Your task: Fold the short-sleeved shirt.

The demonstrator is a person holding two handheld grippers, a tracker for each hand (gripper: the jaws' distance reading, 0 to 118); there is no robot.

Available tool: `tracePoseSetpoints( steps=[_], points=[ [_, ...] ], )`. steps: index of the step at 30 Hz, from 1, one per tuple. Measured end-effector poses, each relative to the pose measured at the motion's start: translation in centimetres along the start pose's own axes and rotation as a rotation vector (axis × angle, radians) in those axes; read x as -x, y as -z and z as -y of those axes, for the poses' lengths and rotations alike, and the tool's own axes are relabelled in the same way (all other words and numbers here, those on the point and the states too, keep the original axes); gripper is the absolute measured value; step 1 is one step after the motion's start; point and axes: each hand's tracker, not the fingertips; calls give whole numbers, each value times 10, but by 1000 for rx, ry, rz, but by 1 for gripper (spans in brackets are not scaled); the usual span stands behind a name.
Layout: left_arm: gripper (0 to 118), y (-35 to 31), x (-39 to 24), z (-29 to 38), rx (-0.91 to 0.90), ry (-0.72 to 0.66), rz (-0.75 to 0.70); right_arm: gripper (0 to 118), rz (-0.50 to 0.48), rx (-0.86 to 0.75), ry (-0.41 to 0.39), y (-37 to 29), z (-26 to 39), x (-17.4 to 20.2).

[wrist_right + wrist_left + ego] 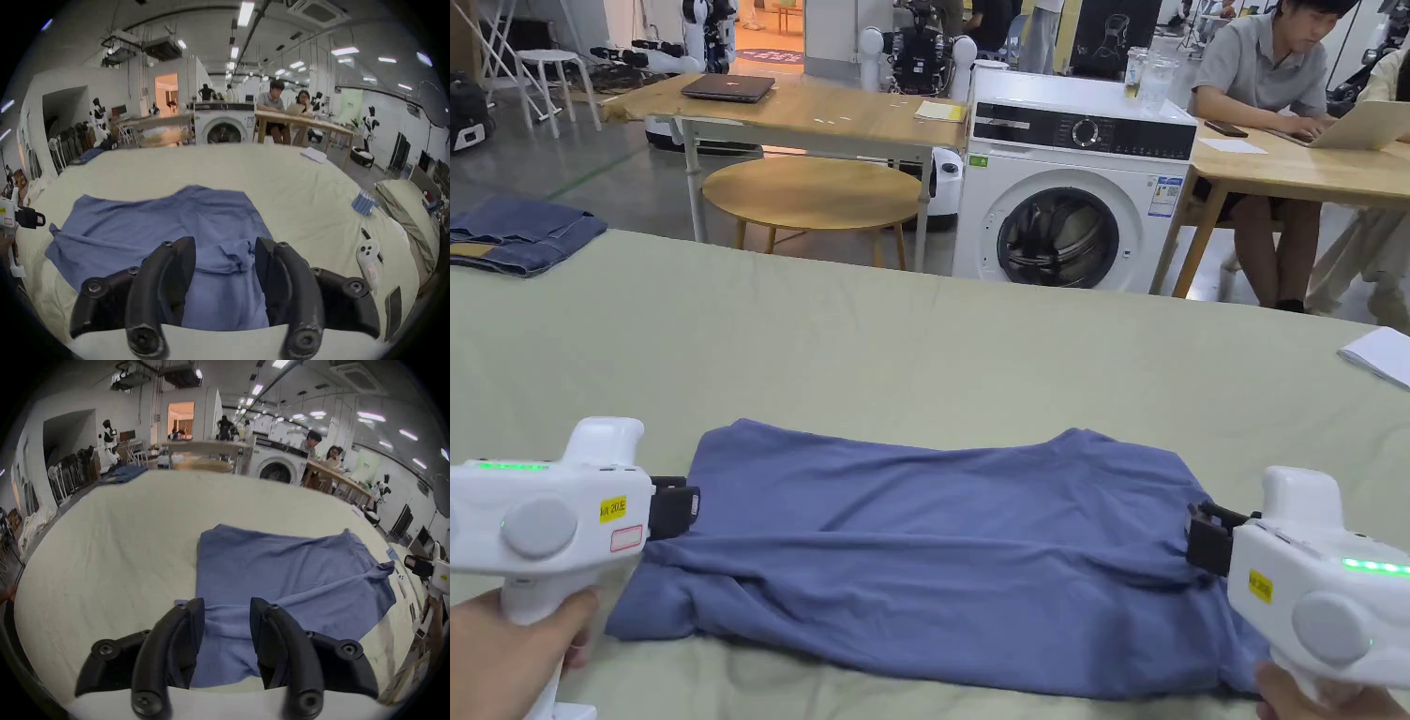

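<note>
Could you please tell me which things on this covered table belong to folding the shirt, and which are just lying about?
Part of the job:
- blue shirt
- left gripper, open
- right gripper, open

Lying about:
- folded jeans
- white folded cloth
- handheld controller
- blue pack

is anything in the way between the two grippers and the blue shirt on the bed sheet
Nothing visible. The left gripper and right gripper are both open over opposite ends of the blue shirt, with only shirt fabric between their jaws.
</note>
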Motion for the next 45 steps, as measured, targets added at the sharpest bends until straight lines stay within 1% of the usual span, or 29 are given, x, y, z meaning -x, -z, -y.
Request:
tracePoseSetpoints(
  steps=[1, 2, 4, 5, 6, 7, 10, 12, 14, 16, 17, 19, 20, 21, 25, 27, 28, 30, 31, 32, 33, 35, 37, 38, 40, 41, 42, 43, 45],
  points=[
    [35, -8, -5, 4, -39, -2, 2, 52, 5, -29, -2, -9, 3, 6],
    [36, -20, -11, 10, -80, 1, -2, 47, 1, -69, -12, -20, 8, 14],
    [34, -40, -21, 23, -174, 16, -24, 17, 8, -123, -28, -36, 15, 26],
    [29, -50, -27, 30, -211, 32, -43, 9, 20, -145, -30, -43, 19, 33],
    [13, -60, -32, 35, -245, 45, -60, 5, 10, -153, -33, -50, 23, 39],
    [0, -66, -36, 40, -258, 52, -79, 0, -5, -166, -32, -55, 27, 43],
    [0, -78, -35, 53, -303, 62, -137, 0, -31, -180, -25, -69, 34, 53],
    [0, -88, -30, 60, -287, 30, -102, 0, -48, -183, -23, -77, 40, 59],
    [0, -90, -24, 64, -258, 8, -114, 0, -50, -180, -16, -82, 45, 62],
    [0, -83, -13, 65, -157, -20, -83, 0, -67, -171, 1, -84, 51, 62],
    [0, -77, -6, 65, -144, -39, -75, 0, -68, -163, 3, -85, 53, 62],
    [0, -63, 7, 61, -44, -56, -63, 0, -65, -142, 1, -84, 57, 60],
    [0, -57, 12, 59, -30, -57, -58, 0, -66, -137, 2, -83, 60, 59],
    [0, -47, 20, 53, 37, -61, -50, 0, -64, -124, 1, -82, 61, 57],
    [0, -21, 39, 40, 150, -127, -7, 0, -47, -96, 1, -80, 66, 48],
    [0, -10, 42, 32, 212, -152, -9, 0, -35, -81, -3, -79, 69, 44],
    [9, -8, 41, 30, 232, -156, 2, 0, -31, -75, -5, -79, 70, 43],
    [41, 10, 44, 26, 309, -172, 22, 0, -24, -62, -10, -79, 73, 39],
    [49, 19, 45, 26, 346, -180, 29, 0, -21, -55, -10, -78, 74, 38],
    [55, 24, 42, 30, 392, -184, 10, 0, -17, -47, -11, -78, 76, 36],
    [56, 34, 41, 33, 429, -170, -15, 0, -16, -43, -11, -78, 78, 35],
    [56, 51, 36, 42, 505, -153, -56, 0, -10, -29, -12, -77, 81, 34],
    [56, 46, 26, 43, 462, -104, -75, 0, -9, -18, -13, -77, 83, 31],
    [54, 42, 20, 42, 457, -111, -95, 0, -7, -14, -12, -77, 85, 30],
    [41, 40, 14, 45, 433, -66, -130, 0, -3, -8, -12, -77, 87, 27],
    [30, 39, 12, 48, 427, -31, -122, 0, -1, -4, -9, -77, 88, 25],
    [8, 36, 11, 49, 415, -7, -123, 0, -3, 2, -4, -76, 89, 23],
    [3, 33, 12, 49, 407, -6, -119, 0, -4, 8, -1, -75, 89, 22],
    [2, 28, 30, 47, 385, -84, -32, 0, -4, 22, 1, -73, 91, 16]
  ],
)
